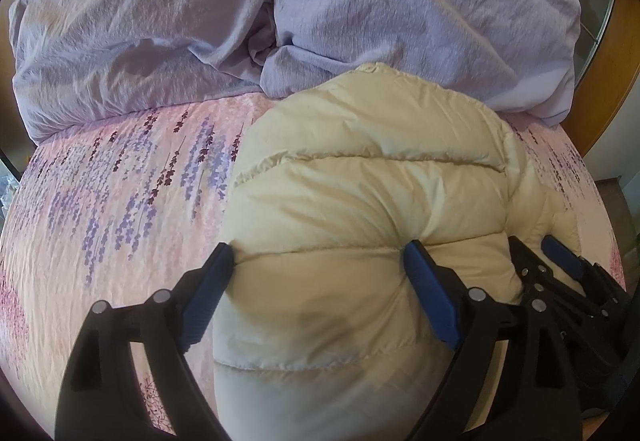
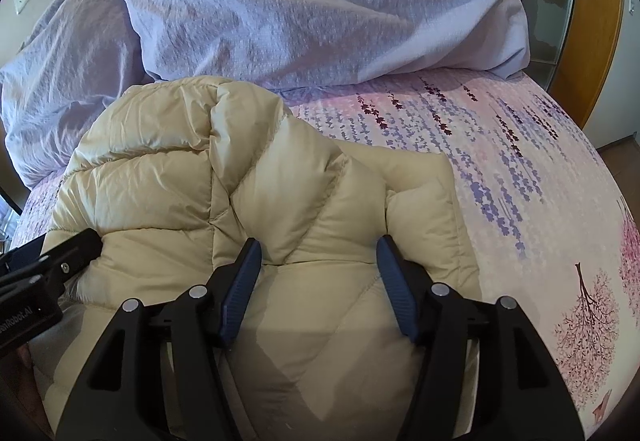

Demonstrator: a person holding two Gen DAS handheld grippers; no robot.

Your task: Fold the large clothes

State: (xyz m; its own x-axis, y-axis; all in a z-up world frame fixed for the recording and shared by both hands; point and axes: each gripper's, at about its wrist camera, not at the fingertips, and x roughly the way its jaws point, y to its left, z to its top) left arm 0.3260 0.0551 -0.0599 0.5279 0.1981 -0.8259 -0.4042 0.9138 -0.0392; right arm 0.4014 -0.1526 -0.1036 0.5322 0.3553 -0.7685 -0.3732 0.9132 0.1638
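Observation:
A cream puffer jacket (image 1: 360, 169) lies bunched and folded on the bed. My left gripper (image 1: 316, 251) stands wide over its near left part. The left blue fingertip (image 1: 218, 261) sits at the jacket's edge, the other dents a seam, and padded bulk fills the gap. Just to the right my right gripper (image 1: 536, 253) comes in over the jacket. In the right wrist view my right gripper (image 2: 319, 243) is shut on a thick fold of the jacket (image 2: 168, 169), with creases running to both pads. The left gripper's black body (image 2: 60, 261) shows at the left edge.
A crumpled lilac duvet (image 1: 160, 21) is piled along the far side of the bed, touching the jacket's far end. A pink floral sheet (image 1: 120, 201) covers the mattress on both sides. A wooden door frame (image 2: 592, 41) stands beyond the bed's right corner.

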